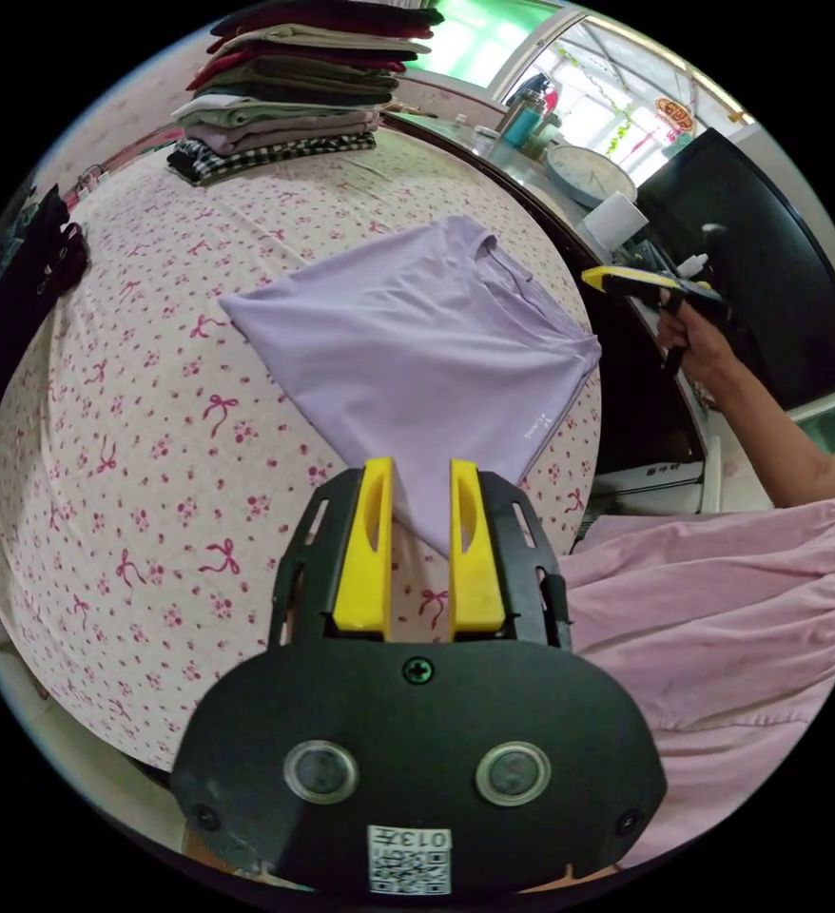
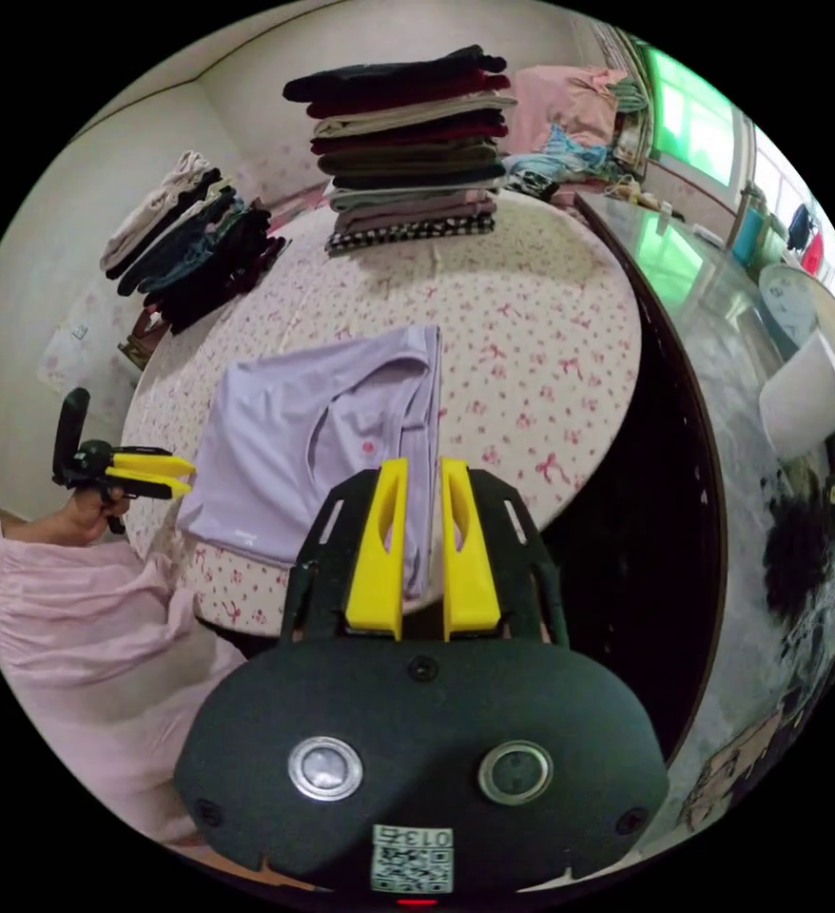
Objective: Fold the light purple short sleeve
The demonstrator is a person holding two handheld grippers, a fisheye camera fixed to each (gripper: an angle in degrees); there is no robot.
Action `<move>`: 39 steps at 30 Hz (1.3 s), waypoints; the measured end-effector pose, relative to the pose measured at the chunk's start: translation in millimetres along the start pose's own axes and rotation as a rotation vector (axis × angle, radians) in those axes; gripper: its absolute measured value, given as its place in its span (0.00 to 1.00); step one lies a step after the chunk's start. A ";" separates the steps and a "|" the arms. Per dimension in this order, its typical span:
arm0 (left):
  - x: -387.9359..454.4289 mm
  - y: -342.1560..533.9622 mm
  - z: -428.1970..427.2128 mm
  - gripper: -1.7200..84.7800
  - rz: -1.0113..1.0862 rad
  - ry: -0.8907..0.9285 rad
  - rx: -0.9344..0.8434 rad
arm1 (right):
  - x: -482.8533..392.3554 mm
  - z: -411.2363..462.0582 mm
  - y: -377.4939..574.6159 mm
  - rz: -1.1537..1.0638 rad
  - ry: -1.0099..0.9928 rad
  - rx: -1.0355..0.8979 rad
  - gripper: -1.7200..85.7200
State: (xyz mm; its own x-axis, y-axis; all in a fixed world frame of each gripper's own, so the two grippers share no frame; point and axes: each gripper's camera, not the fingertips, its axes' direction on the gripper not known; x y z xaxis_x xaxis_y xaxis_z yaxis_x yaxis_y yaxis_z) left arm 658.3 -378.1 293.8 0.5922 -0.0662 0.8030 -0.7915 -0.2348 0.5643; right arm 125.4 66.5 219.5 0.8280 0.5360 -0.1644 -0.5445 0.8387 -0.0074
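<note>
The light purple short sleeve shirt lies partly folded on the floral-covered table, its collar toward the far side. My left gripper is open just above the shirt's near corner, which shows between the jaws. The right gripper is held in a hand off the table's right edge. In the right gripper view the shirt lies near the table's front edge, and my right gripper hangs open over its right border with nothing between the jaws. The left gripper hovers beside the shirt's left side.
A tall stack of folded clothes stands at the table's far end. Dark garments hang beyond the left side. A glass-topped desk with a white roll runs along the right. The person's pink garment is close by.
</note>
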 end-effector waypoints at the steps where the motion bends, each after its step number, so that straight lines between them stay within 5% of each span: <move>1: -0.8 -4.2 1.3 0.12 0.010 -0.009 -0.008 | -6.3 3.0 -16.4 -0.026 -0.005 0.015 0.08; 17: -17.9 -7.7 8.6 0.12 0.002 -0.001 -0.042 | -62.2 88.5 -152.0 -0.086 0.176 -0.083 0.04; 23: -27.0 7.6 -1.5 0.12 -0.034 -0.011 -0.015 | -99.7 74.8 -165.2 -0.208 0.029 0.020 0.03; 28: -33.7 9.5 2.5 0.12 -0.034 -0.006 -0.025 | -131.1 122.4 -185.3 -0.269 0.069 -0.137 0.02; 33: -43.1 20.8 -8.5 0.13 -0.068 -0.028 0.007 | -137.1 116.9 -203.7 -0.211 0.067 -0.070 0.02; 39: -57.5 46.4 -3.8 0.12 -0.143 0.022 -0.009 | -203.0 119.4 -210.2 -0.406 0.057 -0.021 0.02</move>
State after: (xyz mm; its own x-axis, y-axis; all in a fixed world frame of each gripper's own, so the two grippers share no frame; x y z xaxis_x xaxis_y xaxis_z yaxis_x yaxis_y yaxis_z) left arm 587.0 -381.5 274.6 0.6955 -0.0114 0.7184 -0.7008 -0.2314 0.6748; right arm 87.7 -207.2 372.2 0.9677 0.1553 -0.1987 -0.1783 0.9785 -0.1034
